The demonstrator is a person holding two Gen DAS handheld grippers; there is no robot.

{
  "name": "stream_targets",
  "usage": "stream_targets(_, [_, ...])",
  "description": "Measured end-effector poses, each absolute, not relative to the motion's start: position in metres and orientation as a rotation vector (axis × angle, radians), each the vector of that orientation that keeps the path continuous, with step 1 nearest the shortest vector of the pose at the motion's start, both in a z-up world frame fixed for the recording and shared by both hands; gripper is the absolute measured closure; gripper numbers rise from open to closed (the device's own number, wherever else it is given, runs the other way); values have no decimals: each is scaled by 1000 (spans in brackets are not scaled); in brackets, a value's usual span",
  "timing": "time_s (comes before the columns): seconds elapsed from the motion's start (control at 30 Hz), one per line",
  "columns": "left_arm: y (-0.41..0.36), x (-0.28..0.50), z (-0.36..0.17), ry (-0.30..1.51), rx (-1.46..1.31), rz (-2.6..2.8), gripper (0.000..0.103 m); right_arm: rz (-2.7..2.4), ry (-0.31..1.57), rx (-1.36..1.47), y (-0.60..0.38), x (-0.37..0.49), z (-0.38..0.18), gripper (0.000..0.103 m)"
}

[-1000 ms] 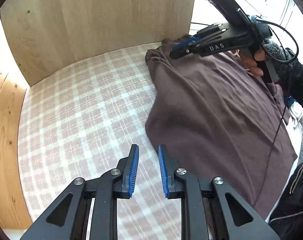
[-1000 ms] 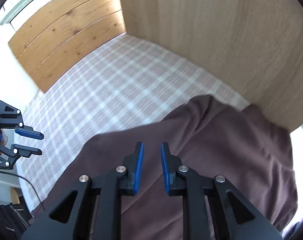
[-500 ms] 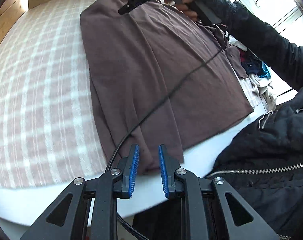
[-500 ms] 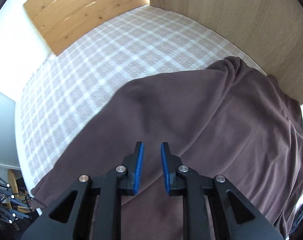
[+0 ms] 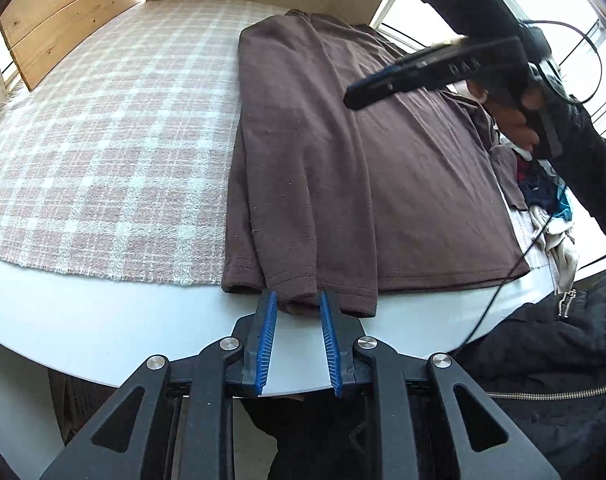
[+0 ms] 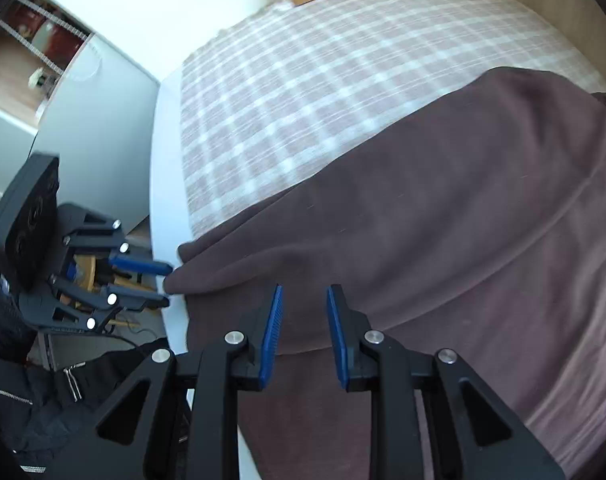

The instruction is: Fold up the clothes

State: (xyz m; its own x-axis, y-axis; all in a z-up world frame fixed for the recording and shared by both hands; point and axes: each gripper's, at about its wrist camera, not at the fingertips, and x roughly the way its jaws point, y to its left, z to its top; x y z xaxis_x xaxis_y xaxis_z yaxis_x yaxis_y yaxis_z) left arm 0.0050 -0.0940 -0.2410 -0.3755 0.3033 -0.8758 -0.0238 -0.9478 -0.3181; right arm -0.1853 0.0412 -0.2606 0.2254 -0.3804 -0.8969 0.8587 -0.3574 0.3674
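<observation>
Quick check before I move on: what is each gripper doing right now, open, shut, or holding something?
Left gripper: jaws opening, pads astride the brown shirt's sleeve cuff, not pressing it.
Right gripper: jaws opening, above the shirt, holding nothing.

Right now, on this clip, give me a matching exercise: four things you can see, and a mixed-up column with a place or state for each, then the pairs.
Things:
1. brown garment
2. plaid cloth
3. left gripper
4. pile of clothes

Places or states:
A. spread over the table's far and left part
B. jaws opening at the sleeve cuff by the near table edge
C. heaped at the right end, past the garment
D. lying flat, a sleeve folded across it

Pairs: 1-D, 2-A, 3-B, 4-C
</observation>
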Motion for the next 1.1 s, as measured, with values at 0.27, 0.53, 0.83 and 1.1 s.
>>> stream_targets(0.27, [-93, 10, -236, -291, -1610, 2486, 84, -1231, 604, 1265, 26, -106, -274, 80])
stream_targets(0.53, [-90, 1, -242, -137, -1665, 2466, 84, -1200, 731, 1175, 17, -71, -282, 70])
stream_targets(0.83, [-95, -8, -255, -144, -1739, 2498, 91, -1153, 743, 1197, 25, -71, -287, 84])
stream_targets(1.1, [-97, -3, -241, -169, -1733, 2558, 92, -1121, 479, 1289, 25, -106, -265, 83])
